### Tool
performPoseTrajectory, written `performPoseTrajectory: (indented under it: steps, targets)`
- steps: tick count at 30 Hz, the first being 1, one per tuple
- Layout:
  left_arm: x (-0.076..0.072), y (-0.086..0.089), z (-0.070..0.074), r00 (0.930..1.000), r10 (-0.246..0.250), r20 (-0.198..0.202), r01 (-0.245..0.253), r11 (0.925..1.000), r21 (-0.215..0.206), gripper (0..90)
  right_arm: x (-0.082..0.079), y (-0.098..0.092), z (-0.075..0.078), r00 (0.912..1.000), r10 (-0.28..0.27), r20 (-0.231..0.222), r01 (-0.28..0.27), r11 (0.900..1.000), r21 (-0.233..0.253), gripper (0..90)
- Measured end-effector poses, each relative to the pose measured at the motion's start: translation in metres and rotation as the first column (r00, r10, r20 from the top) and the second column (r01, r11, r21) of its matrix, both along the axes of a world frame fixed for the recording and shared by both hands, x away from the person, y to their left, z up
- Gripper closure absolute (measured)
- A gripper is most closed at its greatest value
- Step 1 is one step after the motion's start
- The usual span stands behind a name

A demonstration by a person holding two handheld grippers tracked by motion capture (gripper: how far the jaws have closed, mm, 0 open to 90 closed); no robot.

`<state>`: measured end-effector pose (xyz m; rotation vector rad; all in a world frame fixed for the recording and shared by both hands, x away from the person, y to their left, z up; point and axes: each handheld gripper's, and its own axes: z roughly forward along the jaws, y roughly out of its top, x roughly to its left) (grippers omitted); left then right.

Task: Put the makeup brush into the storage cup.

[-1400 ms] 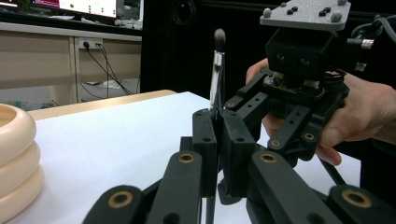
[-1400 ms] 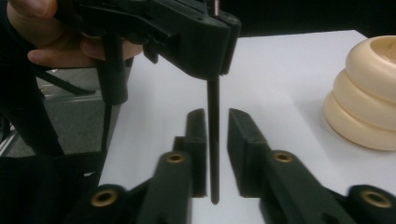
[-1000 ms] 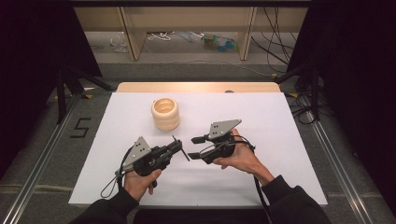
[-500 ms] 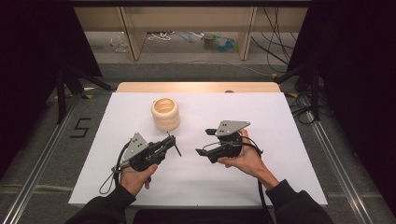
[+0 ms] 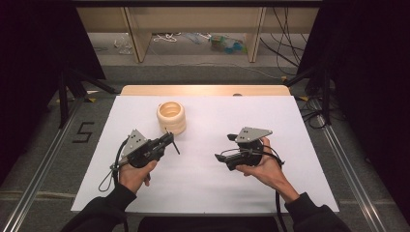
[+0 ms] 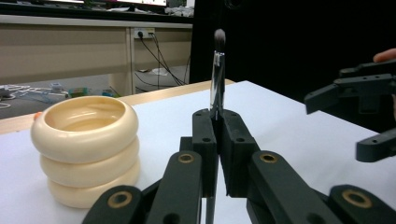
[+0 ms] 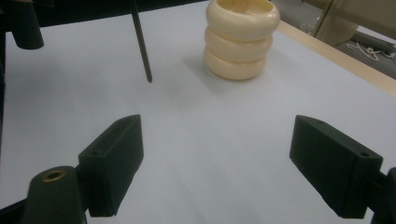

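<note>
The table (image 5: 203, 188) carries a cream ribbed pot (image 5: 171, 117) near its far edge, just beyond my left tongs (image 5: 167, 140), nearer them than my right. Left tongs clench a makeup brush (image 6: 218, 74), bristles up, long axis upright. My right tongs (image 5: 223, 158) gape empty. No readable writing on either.

Each hand-held gripper is built from black parts. The left gripper (image 5: 167, 141) and the right gripper (image 5: 223, 155) are each topped by a grey three-cornered plate (image 5: 253, 134) marked with small dark fastener holes. The linkage arms are pinned with brass-coloured bushings (image 6: 186, 158), and the block-shaped jaw pads (image 7: 111, 164) are matte black with small recessed holes. A black cable (image 5: 107, 176) is looped from the left unit. Dark long sleeves (image 5: 99, 212) are worn on both forearms.
</note>
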<state>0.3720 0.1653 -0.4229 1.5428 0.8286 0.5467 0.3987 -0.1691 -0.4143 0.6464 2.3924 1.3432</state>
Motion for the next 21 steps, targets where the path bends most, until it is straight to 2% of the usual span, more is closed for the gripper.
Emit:
performPoseTrajectory:
  steps: [2, 6, 13, 17, 21]
  targets:
    - [0.004, 0.002, 0.002, 0.9999, 0.013, 0.001, -0.013, 0.9999, -0.001, 85.3, -0.001, -0.003, 0.0, 0.9999, -0.003, -0.017, 0.003, 1.0, 0.0, 17.5]
    - [0.008, 0.006, 0.003, 0.9997, 0.023, 0.0, -0.023, 0.9997, -0.001, 85.3, -0.006, -0.007, -0.001, 0.9998, -0.014, -0.013, 0.015, 1.0, 0.013, 16.6]
    - [0.017, 0.012, 0.007, 0.9991, 0.04, -0.012, -0.04, 0.9992, 0.001, 85.3, -0.013, -0.011, -0.005, 0.9993, -0.014, -0.035, 0.015, 1.0, 0.012, 16.6]
    - [0.021, 0.014, 0.011, 0.9989, 0.046, -0.008, -0.046, 0.9989, 0.0, 85.3, -0.015, -0.012, -0.006, 0.9996, -0.022, -0.02, 0.023, 1.0, 0.012, 16.9]
    - [0.026, 0.016, 0.017, 0.9983, 0.057, -0.011, -0.057, 0.9984, -0.007, 85.4, -0.017, -0.015, -0.008, 0.9991, -0.019, -0.038, 0.019, 1.0, 0.005, 17.0]
